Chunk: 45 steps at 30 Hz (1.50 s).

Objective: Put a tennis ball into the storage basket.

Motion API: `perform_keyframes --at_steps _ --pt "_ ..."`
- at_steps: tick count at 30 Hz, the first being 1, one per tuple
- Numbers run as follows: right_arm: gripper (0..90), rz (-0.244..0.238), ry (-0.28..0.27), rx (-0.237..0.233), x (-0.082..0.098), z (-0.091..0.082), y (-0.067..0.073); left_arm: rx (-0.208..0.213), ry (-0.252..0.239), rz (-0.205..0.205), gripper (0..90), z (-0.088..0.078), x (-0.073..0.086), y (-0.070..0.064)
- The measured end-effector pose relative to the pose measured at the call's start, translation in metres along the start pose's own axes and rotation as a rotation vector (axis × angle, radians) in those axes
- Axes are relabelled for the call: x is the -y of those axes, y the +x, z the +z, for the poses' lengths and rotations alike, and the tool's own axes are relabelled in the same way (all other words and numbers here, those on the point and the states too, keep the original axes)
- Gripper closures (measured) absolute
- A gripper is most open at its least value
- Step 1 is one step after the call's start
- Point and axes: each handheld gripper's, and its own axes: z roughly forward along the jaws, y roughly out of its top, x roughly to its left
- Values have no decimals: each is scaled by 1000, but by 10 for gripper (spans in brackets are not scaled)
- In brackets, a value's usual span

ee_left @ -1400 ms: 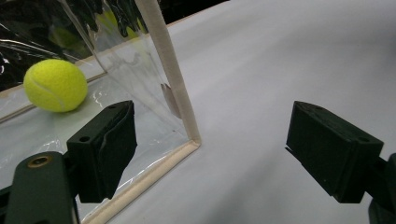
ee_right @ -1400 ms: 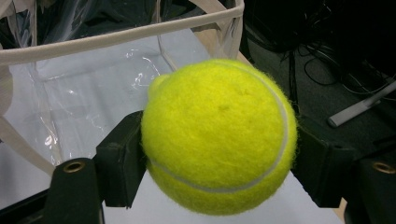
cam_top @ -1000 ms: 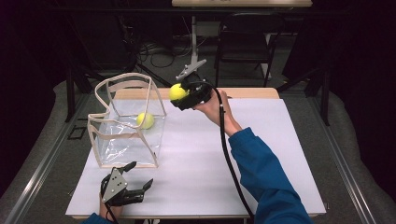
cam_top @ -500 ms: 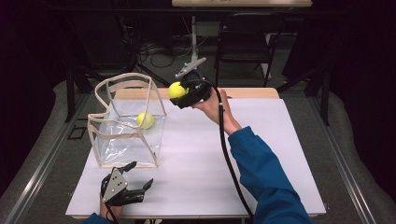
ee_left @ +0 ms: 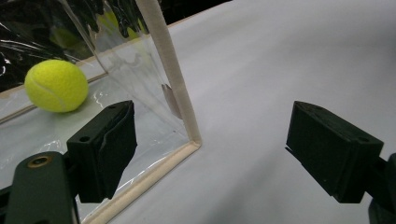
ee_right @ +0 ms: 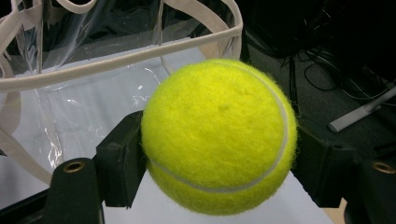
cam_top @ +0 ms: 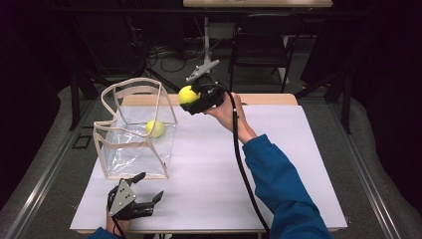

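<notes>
A yellow tennis ball (cam_top: 187, 94) (ee_right: 218, 135) is clamped between the jaws of my right gripper (cam_top: 191, 97) (ee_right: 217, 163), held in the air just right of the top rim of a clear plastic bag (cam_top: 134, 129) (ee_right: 116, 53) with cream trim. A second tennis ball (cam_top: 155, 128) (ee_left: 56, 85) lies inside that bag on its floor. My left gripper (cam_top: 149, 191) (ee_left: 212, 144) rests near the table's front edge, jaws wide apart with nothing between them, pointing at the bag's near corner (ee_left: 194, 140).
The white table top (cam_top: 278, 164) stretches right and in front of the bag. A black cable (cam_top: 244, 169) trails from the right gripper along the blue sleeve (cam_top: 283, 194). Chairs and cables stand in the dark behind the table.
</notes>
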Motion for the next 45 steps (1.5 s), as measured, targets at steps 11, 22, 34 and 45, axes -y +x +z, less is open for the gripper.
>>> perform_keyframes --at_steps 11,22,34,45 --pt "265 -1 -5 4 -3 -3 0 0 0 1 159 0 0 0" --pt "265 -5 -12 7 -8 -3 0 1 -5 -2 159 0 0 0" --pt "265 -1 -18 7 -12 -2 0 -3 -3 -3 159 0 0 0" --pt "265 -9 -26 3 -18 -1 3 0 -3 -4 159 1 0 0"
